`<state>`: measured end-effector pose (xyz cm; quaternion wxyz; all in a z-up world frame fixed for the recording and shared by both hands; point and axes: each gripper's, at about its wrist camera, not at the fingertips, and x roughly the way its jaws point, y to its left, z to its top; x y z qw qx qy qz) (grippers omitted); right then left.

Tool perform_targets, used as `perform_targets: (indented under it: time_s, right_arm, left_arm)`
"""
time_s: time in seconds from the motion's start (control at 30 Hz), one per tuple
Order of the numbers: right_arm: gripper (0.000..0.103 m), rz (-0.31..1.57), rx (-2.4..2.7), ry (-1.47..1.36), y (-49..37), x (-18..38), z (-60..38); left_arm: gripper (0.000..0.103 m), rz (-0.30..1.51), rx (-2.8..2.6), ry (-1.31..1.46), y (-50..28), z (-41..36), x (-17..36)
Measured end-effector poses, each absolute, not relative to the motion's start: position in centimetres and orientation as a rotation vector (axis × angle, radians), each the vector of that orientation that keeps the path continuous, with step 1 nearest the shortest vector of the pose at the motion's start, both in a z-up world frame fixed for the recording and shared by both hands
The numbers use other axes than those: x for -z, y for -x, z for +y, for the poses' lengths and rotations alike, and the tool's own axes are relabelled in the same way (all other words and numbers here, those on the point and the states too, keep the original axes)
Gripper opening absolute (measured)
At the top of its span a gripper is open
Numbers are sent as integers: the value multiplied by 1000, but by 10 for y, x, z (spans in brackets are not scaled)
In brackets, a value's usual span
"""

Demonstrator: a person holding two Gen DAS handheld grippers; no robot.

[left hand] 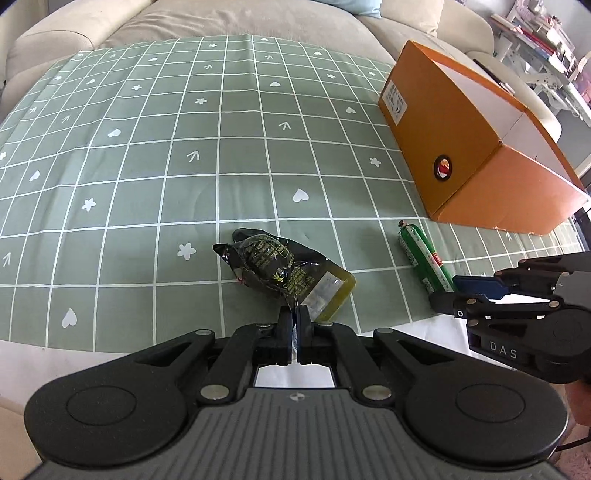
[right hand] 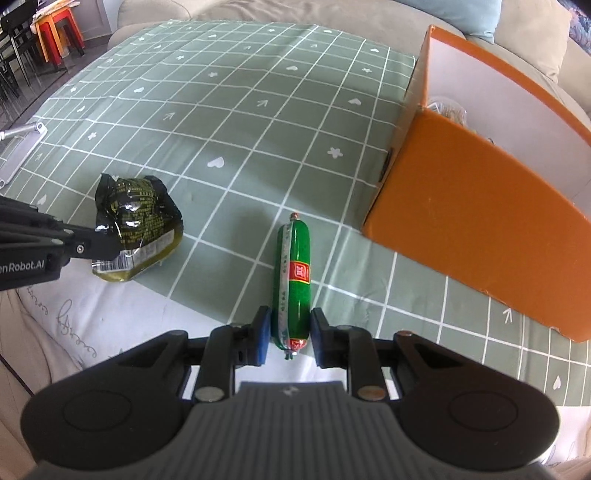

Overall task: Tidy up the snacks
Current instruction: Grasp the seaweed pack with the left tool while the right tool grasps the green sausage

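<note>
A dark green crinkled snack packet hangs over the near edge of the checked cloth, and my left gripper is shut on its clear lower corner. In the right wrist view the packet shows at the left with the left gripper pinching it. A green sausage stick with a red label lies lengthwise between the blue pads of my right gripper, which is shut on its near end. From the left wrist view the sausage and the right gripper show at the right.
An open orange box with white inner walls stands to the right on the green checked cloth; something pale lies inside it. A beige sofa lies beyond. A grey metal piece lies at the cloth's left edge.
</note>
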<state>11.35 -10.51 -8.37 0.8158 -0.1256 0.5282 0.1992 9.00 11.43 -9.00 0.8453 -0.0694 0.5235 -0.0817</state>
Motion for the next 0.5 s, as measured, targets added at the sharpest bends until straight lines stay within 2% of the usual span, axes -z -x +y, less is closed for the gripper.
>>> perform_targets:
  time_s: [0.1,0.17,0.2,0.23,0.3,0.5]
  right_arm:
    - [21,1125,-433,257,-115,84,-106]
    - [25,1129,-440,241,-115,83,-109]
    - [34,1127,-444,230,-115,83,-110]
    - [38,1118,-449,219,-114,82,-112]
    - [45,1090,-460,213,-114,79,-114]
    - [48,1020,-482,186,-117,76,-116]
  left_arm:
    - [10,1099,159,117,-90,113,88]
    - [36,1088,161,86,-88,111,84]
    - [42,1079,166,65,-86,111,81]
    - [48,1071,172,41,-86,110,77]
    - [51,1057,163,-2,-85,110,72]
    - [61,983,165,-163,-94,101,62]
